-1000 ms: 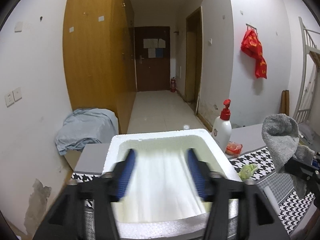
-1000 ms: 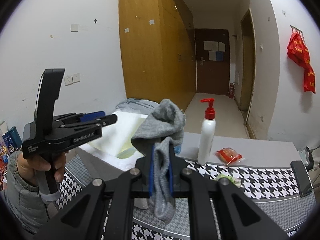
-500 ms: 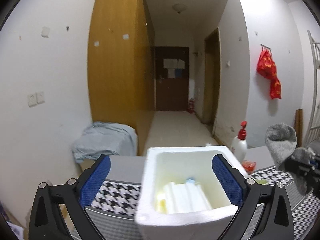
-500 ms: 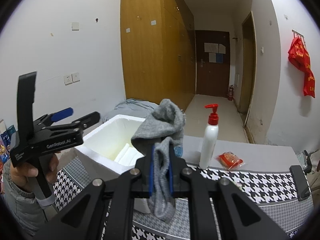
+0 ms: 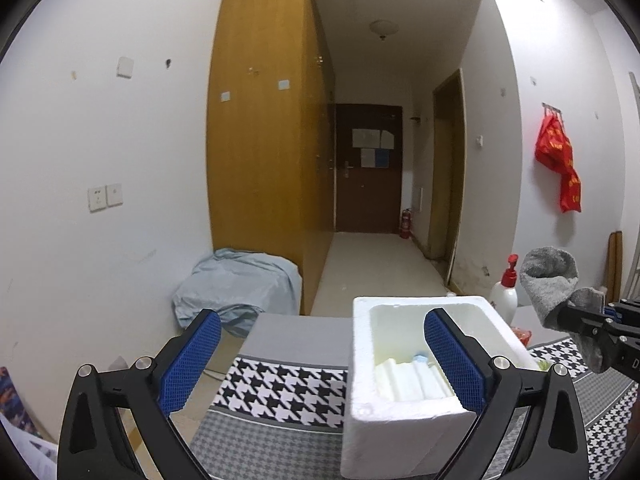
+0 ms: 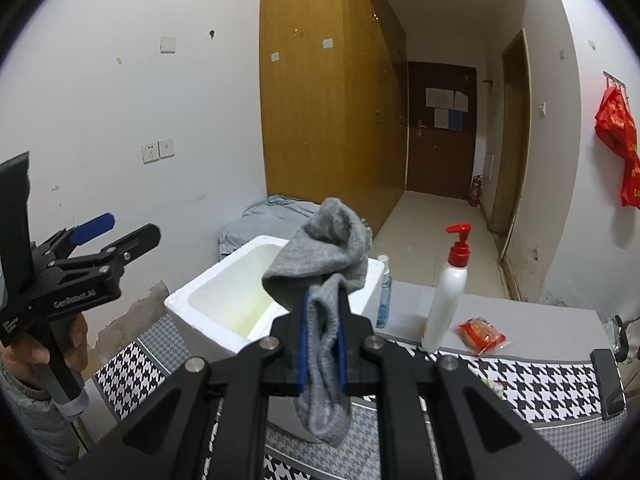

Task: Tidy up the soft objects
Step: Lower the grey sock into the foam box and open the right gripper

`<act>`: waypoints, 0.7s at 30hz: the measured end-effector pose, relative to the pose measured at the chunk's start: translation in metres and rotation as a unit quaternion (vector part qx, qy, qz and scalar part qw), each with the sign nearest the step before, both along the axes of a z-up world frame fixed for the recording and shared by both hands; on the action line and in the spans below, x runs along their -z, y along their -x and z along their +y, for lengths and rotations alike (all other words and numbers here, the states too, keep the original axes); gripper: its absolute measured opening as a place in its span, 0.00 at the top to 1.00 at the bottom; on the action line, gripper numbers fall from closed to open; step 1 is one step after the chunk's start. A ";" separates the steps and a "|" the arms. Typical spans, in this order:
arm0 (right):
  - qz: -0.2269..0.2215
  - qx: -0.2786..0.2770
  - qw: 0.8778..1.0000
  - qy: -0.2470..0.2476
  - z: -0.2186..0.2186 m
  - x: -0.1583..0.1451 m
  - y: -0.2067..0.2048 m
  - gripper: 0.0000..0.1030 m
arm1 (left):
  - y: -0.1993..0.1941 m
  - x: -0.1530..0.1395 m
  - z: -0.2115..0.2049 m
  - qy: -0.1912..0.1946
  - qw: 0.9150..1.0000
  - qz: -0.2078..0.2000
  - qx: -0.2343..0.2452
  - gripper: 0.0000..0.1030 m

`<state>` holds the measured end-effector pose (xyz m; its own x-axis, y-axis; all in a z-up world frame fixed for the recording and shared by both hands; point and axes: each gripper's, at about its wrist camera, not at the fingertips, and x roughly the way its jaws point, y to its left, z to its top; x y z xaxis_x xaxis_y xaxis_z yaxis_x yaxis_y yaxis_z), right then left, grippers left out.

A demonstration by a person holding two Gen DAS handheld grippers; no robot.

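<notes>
My right gripper [image 6: 322, 334] is shut on a grey sock [image 6: 324, 256], which flops over the fingertips and hangs below them, in front of a white foam box [image 6: 208, 300]. In the left wrist view the sock [image 5: 548, 280] and right gripper [image 5: 576, 318] show at the right edge, beside the box [image 5: 400, 424]. Folded white cloths [image 5: 408, 378] lie inside the box. My left gripper [image 5: 320, 356] is open and empty, held back and left of the box; it also shows in the right wrist view [image 6: 116, 232].
A white pump bottle with a red top [image 6: 448, 300], a small blue spray bottle [image 6: 383, 296] and a red packet [image 6: 482, 334] stand on the houndstooth-covered table [image 6: 560, 392]. A pale blue cloth heap [image 5: 240, 284] lies by the wooden wardrobe [image 5: 264, 160].
My left gripper has pulled up, back and left out of the foam box, its jaws wide open. My right gripper still holds the sock and has barely moved.
</notes>
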<state>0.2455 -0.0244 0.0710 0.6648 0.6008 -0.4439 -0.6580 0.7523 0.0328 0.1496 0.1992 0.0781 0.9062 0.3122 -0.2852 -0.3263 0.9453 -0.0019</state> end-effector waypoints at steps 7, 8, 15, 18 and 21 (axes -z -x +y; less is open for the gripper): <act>-0.006 -0.015 1.000 0.008 0.016 -0.001 0.000 0.86 | 0.010 0.002 0.005 -0.001 1.000 0.003 -0.012 0.01; -0.007 -0.016 1.000 0.009 0.018 -0.001 0.000 0.86 | 0.012 0.002 0.005 -0.002 1.000 0.002 -0.013 0.01; -0.007 -0.023 1.000 0.014 0.035 -0.001 -0.005 0.86 | 0.016 0.002 0.009 -0.002 1.000 0.003 -0.013 0.01; -0.003 -0.025 1.000 0.012 0.043 0.001 -0.007 0.86 | 0.018 0.004 0.012 0.007 1.000 0.003 -0.015 0.01; 0.002 -0.023 1.000 0.014 0.049 0.003 -0.010 0.86 | 0.023 0.006 0.013 0.010 1.000 0.003 -0.014 0.01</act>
